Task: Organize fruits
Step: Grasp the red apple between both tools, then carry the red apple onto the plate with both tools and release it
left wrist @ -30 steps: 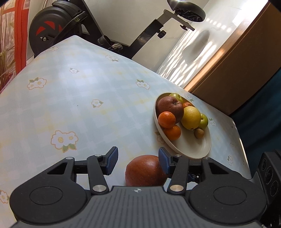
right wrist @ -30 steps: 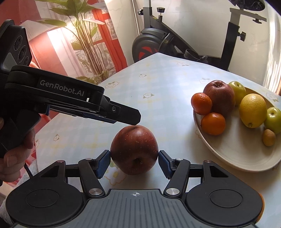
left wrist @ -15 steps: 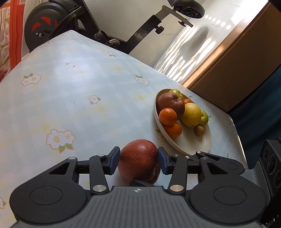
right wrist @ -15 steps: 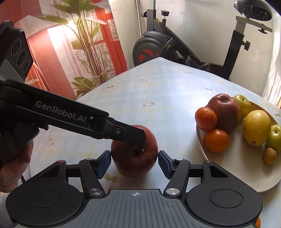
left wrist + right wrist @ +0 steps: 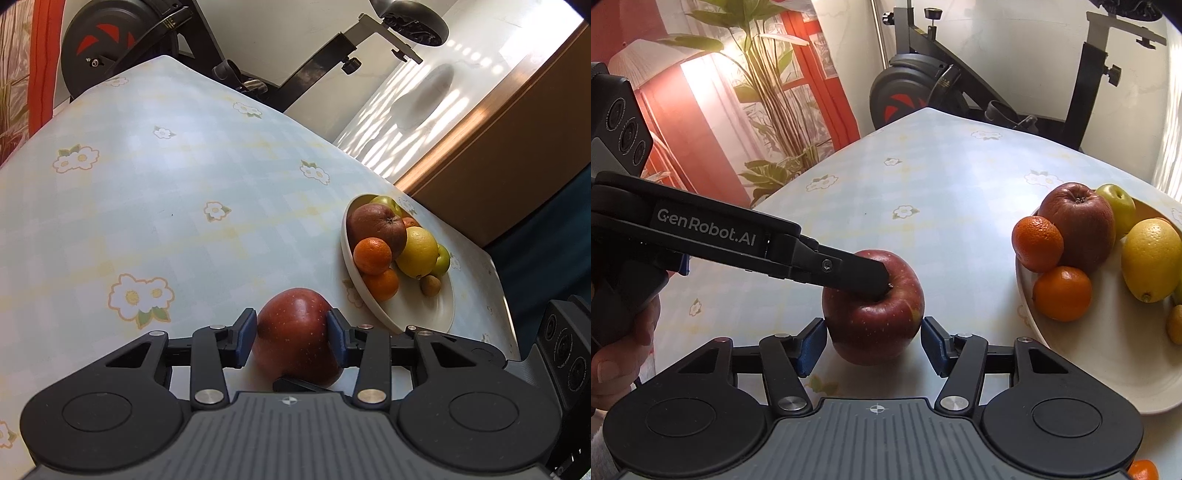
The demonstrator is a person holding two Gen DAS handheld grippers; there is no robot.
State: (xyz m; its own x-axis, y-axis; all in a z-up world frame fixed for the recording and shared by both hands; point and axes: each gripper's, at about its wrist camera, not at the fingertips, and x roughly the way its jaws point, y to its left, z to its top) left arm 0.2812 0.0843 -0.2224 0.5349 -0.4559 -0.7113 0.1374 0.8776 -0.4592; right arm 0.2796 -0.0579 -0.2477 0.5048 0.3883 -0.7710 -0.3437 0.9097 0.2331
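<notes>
A dark red apple (image 5: 295,332) (image 5: 875,317) stands on the flowered tablecloth, left of a cream bowl (image 5: 424,314) (image 5: 1108,350). My left gripper (image 5: 291,336) straddles it. Its jaws are closing and both blue pads touch the apple's sides. In the right wrist view one left finger (image 5: 849,273) lies across the apple's top. My right gripper (image 5: 873,343) also has the apple between its jaws, which are closing, but a sliver of gap remains at each pad. The bowl holds another red apple (image 5: 1078,225), two mandarins, a lemon (image 5: 1150,258), green apples and a kiwi.
An exercise bike (image 5: 923,92) stands beyond the table's far edge, and a potted plant (image 5: 768,110) at the left. A wooden cabinet (image 5: 498,166) is right of the table. A hand (image 5: 617,354) holds the left gripper's grip. Another mandarin (image 5: 1143,470) shows at the bottom right.
My left gripper slid forward until the apple sat between its fingers, and its jaws narrowed onto it. The right gripper edged closer and narrowed a little.
</notes>
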